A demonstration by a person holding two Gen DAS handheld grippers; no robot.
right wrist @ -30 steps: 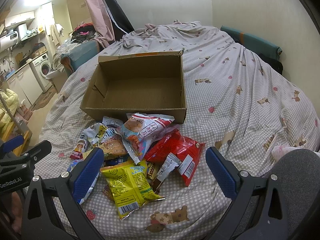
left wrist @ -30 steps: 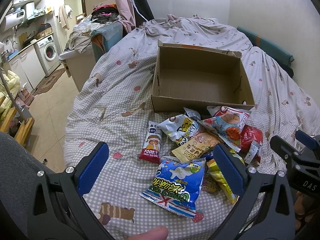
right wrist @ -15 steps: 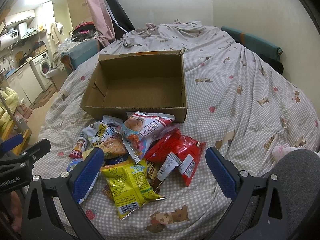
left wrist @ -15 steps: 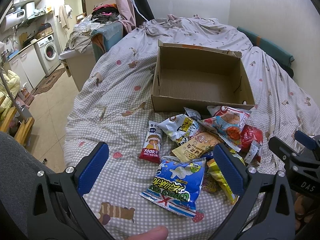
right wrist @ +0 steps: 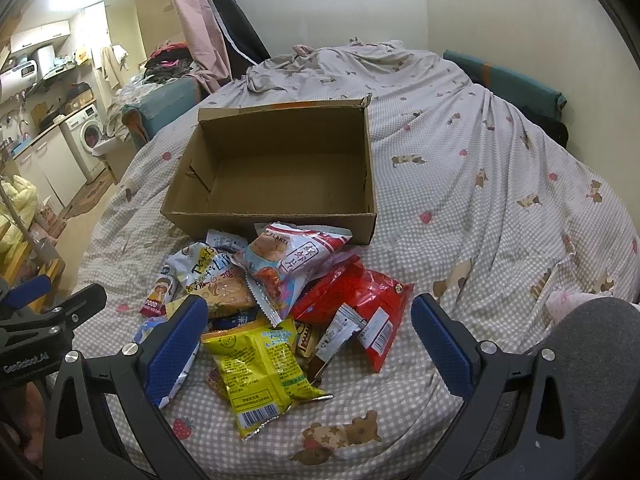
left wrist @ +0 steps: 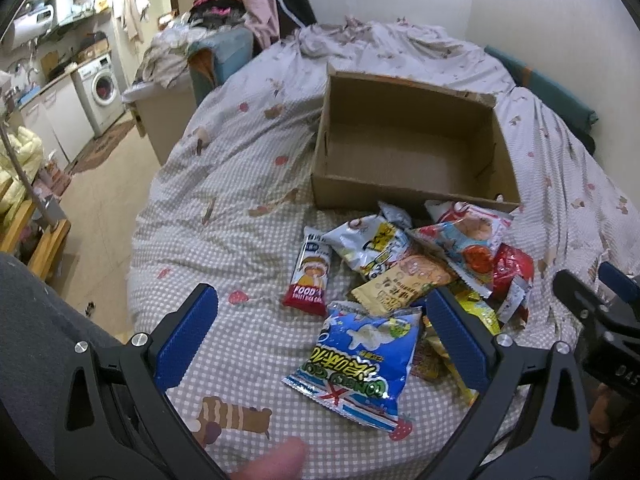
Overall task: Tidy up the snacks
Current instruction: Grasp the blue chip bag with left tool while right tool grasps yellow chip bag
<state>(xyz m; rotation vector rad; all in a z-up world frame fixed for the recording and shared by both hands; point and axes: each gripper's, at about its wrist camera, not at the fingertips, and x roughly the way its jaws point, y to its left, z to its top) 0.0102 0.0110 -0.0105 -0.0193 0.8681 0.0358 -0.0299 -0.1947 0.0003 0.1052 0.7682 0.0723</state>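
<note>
Left wrist view: yellow packet (left wrist: 476, 312) mostly hidden behind left gripper (left wrist: 320, 336)

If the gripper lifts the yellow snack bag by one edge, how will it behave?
The yellow snack bag looks puffy and crinkled, so it is probably light and floppy. Its glossy film may slip between the pads. It overlaps other packets, so lifting may drag them.

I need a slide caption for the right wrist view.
Open right tongs above snack packets piled before an empty cardboard box.

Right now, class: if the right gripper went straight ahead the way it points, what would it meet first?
Probably the yellow snack bag lying between the open right gripper fingers, though depth is hard to judge.
</note>
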